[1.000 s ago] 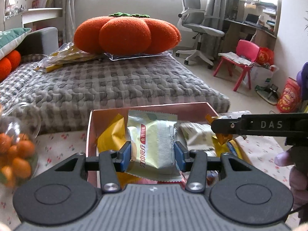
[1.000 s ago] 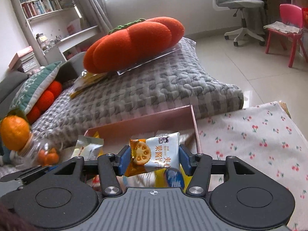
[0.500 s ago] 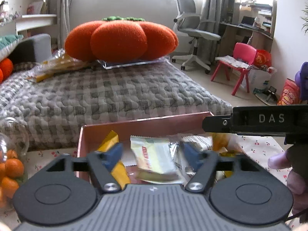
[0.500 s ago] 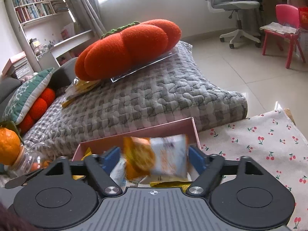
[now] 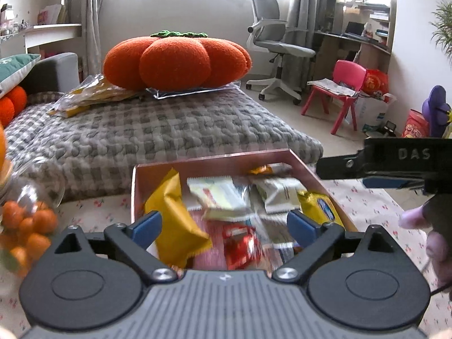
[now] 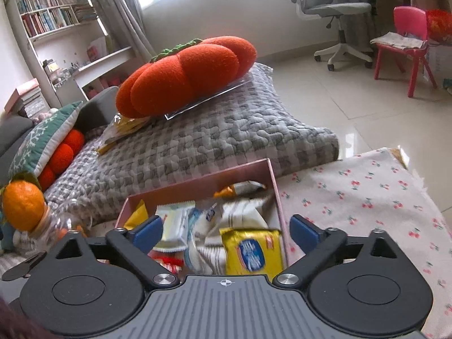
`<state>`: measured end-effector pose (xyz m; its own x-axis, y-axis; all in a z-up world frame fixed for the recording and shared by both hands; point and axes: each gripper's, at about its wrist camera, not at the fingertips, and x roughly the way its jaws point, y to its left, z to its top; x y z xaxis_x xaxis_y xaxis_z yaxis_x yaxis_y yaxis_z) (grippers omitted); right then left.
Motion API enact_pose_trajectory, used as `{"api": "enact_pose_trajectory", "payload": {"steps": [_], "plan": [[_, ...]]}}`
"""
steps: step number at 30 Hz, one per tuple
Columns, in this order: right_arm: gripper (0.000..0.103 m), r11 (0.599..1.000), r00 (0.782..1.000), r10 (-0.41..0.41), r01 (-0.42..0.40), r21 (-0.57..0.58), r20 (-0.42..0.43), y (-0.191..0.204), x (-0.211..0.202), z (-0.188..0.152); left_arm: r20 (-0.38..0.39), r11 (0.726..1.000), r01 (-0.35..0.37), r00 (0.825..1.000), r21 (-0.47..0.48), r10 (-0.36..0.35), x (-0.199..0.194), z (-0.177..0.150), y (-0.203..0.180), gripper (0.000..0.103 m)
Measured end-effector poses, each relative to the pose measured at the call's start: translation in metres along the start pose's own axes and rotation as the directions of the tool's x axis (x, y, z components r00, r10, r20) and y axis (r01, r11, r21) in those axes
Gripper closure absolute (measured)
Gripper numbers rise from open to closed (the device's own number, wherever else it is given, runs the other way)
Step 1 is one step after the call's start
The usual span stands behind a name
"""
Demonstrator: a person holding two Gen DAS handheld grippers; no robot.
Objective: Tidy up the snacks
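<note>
Now your left gripper (image 5: 224, 226) stands wide apart with nothing between its blue pads (image 5: 147, 224), hanging over the near end of the box (image 5: 214, 159). Your right gripper (image 6: 226, 230) is spread just as wide and just as bare, over the same box from the right side. That reads as a drop-off pose: both sit above the opening, so anything let go lands inside rather than on the cloth (image 6: 367, 197).

The snacks (image 5: 240, 206) all lie in the box, heaped and overlapping. They are flat, crinkly foil-and-film packets with serrated ends: a yellow one (image 5: 175, 217) propped against the left wall, a pale green one (image 5: 214, 195) across the middle, a glossy red one (image 5: 240, 244) low down, and a yellow packet (image 6: 251, 251) with a blue oval by the right wall. The box is stiff, pink and straight-walled, which keeps slippery wrappers corralled. It rests on soft cherry-print cloth, just beside a clear jar (image 5: 25, 212) of small oranges.
</note>
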<state>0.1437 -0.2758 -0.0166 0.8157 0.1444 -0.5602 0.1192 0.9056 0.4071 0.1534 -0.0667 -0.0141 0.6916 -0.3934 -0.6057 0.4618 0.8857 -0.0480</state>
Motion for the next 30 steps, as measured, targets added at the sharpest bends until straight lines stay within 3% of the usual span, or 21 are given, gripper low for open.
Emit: {"api": "enact_pose_trajectory", "payload": {"steps": [17,24,30], "plan": [[0.003,0.986,0.999,-0.032,0.026,-0.166,-0.036,0.030,-0.073,-0.053,-0.098,0.997,-0.065,0.993,-0.037,0.061,-0.062,-0.035,-0.006,0.000],[0.002,0.977,0.997,-0.065,0.055,-0.207,-0.042,0.046,-0.094,-0.077,-0.196,0.992,-0.106,0.976,-0.072,0.090,-0.078,-0.052,-0.006,0.000],[0.001,0.968,0.994,-0.088,0.071,-0.240,-0.063,0.054,-0.101,-0.100,-0.200,0.989,-0.119,0.975,-0.084,0.101,-0.094,-0.065,-0.009,0.000]]}}
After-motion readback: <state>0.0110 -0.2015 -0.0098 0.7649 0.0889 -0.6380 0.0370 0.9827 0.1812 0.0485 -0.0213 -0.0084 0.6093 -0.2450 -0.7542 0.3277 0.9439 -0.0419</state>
